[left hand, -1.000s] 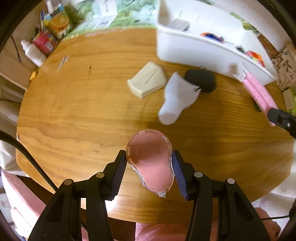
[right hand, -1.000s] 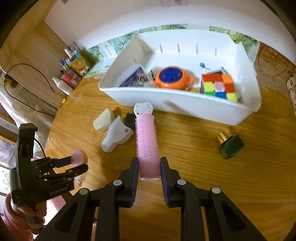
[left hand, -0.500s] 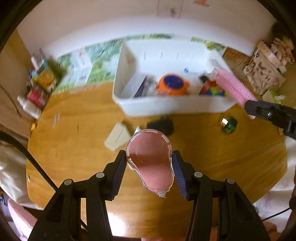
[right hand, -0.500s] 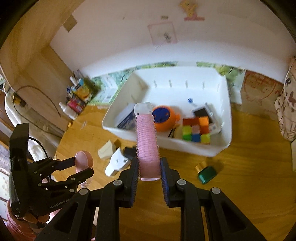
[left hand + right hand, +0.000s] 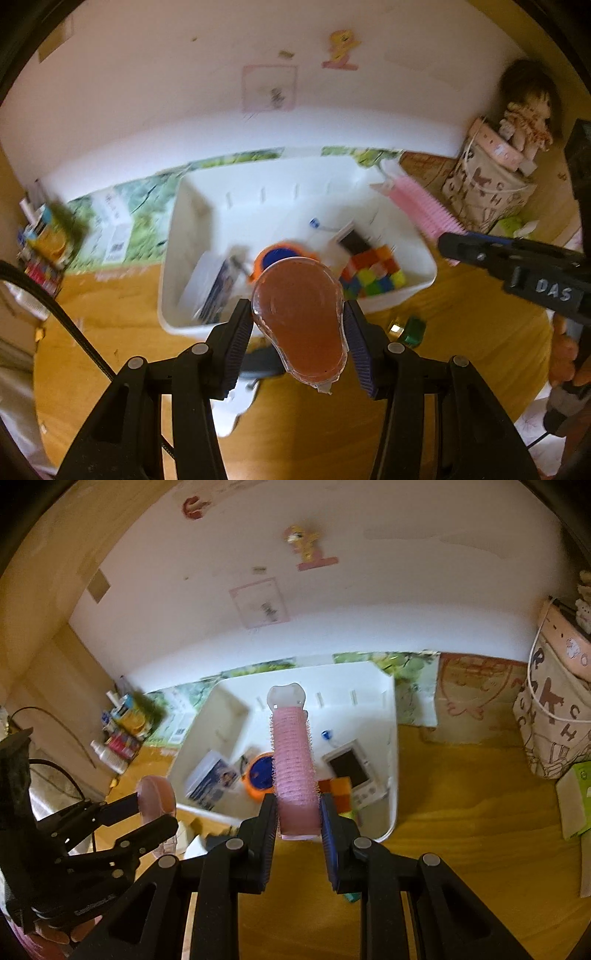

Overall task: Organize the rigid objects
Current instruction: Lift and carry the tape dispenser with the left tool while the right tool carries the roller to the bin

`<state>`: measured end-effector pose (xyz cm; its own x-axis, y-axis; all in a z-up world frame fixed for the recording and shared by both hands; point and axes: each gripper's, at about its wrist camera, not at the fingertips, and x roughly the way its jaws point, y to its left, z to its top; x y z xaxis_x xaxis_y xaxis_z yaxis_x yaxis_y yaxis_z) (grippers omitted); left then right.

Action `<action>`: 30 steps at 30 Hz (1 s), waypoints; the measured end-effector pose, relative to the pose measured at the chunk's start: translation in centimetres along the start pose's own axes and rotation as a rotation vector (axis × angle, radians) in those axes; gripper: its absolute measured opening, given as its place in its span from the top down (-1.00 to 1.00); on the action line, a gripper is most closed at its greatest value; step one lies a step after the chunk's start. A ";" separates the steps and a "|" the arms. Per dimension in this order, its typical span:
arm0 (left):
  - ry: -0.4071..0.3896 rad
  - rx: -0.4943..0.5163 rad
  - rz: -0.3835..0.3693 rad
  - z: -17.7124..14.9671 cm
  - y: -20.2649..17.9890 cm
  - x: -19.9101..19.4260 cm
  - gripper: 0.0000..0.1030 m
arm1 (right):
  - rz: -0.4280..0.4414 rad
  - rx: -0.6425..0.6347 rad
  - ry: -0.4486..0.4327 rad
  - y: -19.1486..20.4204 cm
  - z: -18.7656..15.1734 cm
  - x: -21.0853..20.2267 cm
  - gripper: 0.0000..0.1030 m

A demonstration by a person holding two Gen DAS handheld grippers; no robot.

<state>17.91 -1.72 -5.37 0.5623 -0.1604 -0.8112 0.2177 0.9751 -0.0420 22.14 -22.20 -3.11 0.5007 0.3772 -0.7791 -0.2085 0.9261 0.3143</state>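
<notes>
- The left gripper (image 5: 300,334) was clamped on a pink teardrop-shaped case (image 5: 301,319); the case stood between the two blue-padded fingers (image 5: 236,343), its rounded end pointing away from the camera and its narrow tip toward it.
- The right gripper (image 5: 298,821) was clamped on a pink hair roller (image 5: 294,766); the roller's near end sat between the pads, and its length with the white cap (image 5: 286,698) projected forward over the white bin (image 5: 391,746).
- Both held objects were raised above the wooden tabletop (image 5: 461,332); the bin stood toward the tabletop's far edge, by the wall.
- Bin contents visible in both views: an orange-and-blue round toy (image 5: 260,775), a multicoloured cube (image 5: 373,273), a printed booklet (image 5: 212,781) and a small device with a dark screen (image 5: 351,771).
- Left wrist view only: a green bottle with a gold cap (image 5: 408,328) on the tabletop just outside the bin's near right corner, a doll (image 5: 528,110) on a printed bag at the far right, and the right gripper seen from the side with the roller over the bin's right end.
- Right wrist view only: the left gripper from the side, at the lower left, holding the case edge-on near the bin's left end.
- Motion blur softened the bin contents in the left wrist view.
</notes>
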 end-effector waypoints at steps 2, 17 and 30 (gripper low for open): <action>-0.031 0.008 -0.033 0.6 -0.3 0.4 -0.04 | -0.007 0.010 -0.011 -0.5 0.3 0.3 0.56; -0.178 -0.007 -0.207 3.2 -1.0 5.9 -0.04 | -0.086 0.030 -0.063 -3.4 0.8 5.4 0.55; -0.144 -0.062 -0.217 3.2 -0.6 8.6 -0.15 | -0.092 0.051 -0.029 -4.1 0.4 7.9 0.47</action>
<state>25.16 -4.15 -10.44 0.6166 -0.3822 -0.6882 0.2988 0.9224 -0.2446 27.30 -23.03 -10.38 0.5401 0.2900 -0.7901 -0.1184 0.9556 0.2699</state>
